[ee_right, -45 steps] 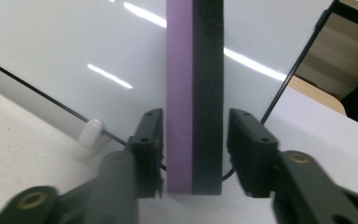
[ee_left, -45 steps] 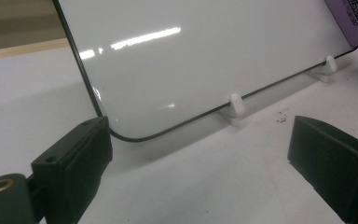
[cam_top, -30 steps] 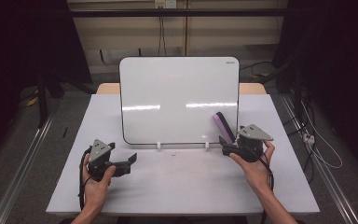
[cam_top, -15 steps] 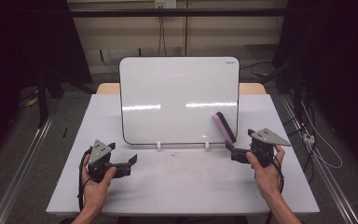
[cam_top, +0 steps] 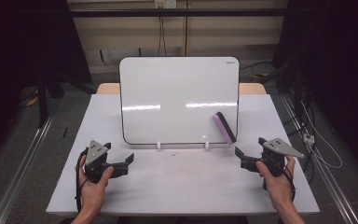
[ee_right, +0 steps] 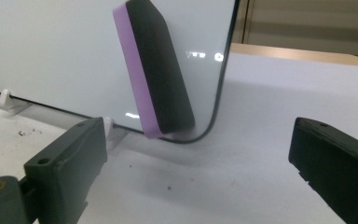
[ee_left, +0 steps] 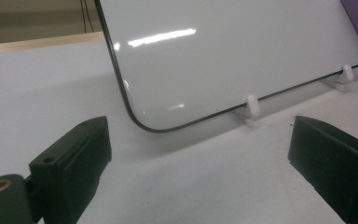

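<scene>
A white board (cam_top: 177, 98) stands upright on the white table (cam_top: 182, 186), leaning back on two small white feet (cam_top: 159, 145). A purple and black eraser (cam_top: 224, 127) clings tilted to the board's lower right corner, and it is large in the right gripper view (ee_right: 161, 70). My right gripper (cam_top: 239, 158) is to the right of the eraser and nearer the person, apart from it. Its jaws have just been opening and nothing is between them (ee_right: 198, 158). My left gripper (cam_top: 128, 164) is open near the board's lower left corner (ee_left: 135, 116), with only bare table between its jaws (ee_left: 200, 158).
Dark specks of dust lie on the table in front of the board (ee_right: 28, 133). A wooden tabletop edge (cam_top: 251, 87) shows behind the board. Cables (cam_top: 317, 144) lie on the floor to the right, and a metal rail (cam_top: 23, 158) runs along the left.
My right gripper has drawn back from the eraser, moving right and toward the person, and the eraser stays on the board. The left gripper has kept still.
</scene>
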Demonstrator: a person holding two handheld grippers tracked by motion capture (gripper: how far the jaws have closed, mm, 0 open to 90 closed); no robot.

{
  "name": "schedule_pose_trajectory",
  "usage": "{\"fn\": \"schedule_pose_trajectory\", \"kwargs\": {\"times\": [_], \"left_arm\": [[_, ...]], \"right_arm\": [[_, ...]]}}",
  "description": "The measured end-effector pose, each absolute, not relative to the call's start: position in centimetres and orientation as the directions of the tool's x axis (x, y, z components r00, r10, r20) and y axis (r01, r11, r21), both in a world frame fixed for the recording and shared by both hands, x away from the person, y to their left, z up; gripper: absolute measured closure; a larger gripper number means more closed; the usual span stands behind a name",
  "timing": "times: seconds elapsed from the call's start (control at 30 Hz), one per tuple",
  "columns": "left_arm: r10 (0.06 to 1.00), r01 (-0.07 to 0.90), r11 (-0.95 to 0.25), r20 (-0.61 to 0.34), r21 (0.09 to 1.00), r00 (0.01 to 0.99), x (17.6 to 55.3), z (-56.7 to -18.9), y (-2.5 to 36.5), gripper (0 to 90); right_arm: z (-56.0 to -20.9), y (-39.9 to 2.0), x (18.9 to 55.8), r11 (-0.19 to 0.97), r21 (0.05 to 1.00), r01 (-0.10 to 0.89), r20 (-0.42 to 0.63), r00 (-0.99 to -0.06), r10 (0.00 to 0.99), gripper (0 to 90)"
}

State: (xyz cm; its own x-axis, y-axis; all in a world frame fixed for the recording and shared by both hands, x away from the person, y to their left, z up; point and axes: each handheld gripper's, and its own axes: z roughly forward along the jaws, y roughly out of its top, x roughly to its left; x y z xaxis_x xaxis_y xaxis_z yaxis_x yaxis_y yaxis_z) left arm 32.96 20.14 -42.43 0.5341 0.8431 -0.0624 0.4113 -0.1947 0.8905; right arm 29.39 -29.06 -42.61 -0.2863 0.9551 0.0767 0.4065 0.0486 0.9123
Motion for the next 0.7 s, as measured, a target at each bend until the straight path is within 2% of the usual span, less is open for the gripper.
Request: {"fn": "schedule_pose_trajectory", "kwargs": {"times": [0.4, 0.7], "left_arm": [[0.847, 0.414, -0.199, -0.057, 0.888, 0.529, 32.7, -42.5, 20.3, 6.2], [0.850, 0.416, -0.181, -0.071, 0.891, 0.523, 32.1, -42.3, 20.7, 6.0]], "right_arm": [[-44.1, -30.3, 27.4, 0.043, 0.910, 0.411, 0.063, -0.239, 0.969, 4.0], [-44.6, -30.9, 26.5, -0.011, 0.918, 0.397, 0.099, -0.202, 0.974, 4.0]]}}
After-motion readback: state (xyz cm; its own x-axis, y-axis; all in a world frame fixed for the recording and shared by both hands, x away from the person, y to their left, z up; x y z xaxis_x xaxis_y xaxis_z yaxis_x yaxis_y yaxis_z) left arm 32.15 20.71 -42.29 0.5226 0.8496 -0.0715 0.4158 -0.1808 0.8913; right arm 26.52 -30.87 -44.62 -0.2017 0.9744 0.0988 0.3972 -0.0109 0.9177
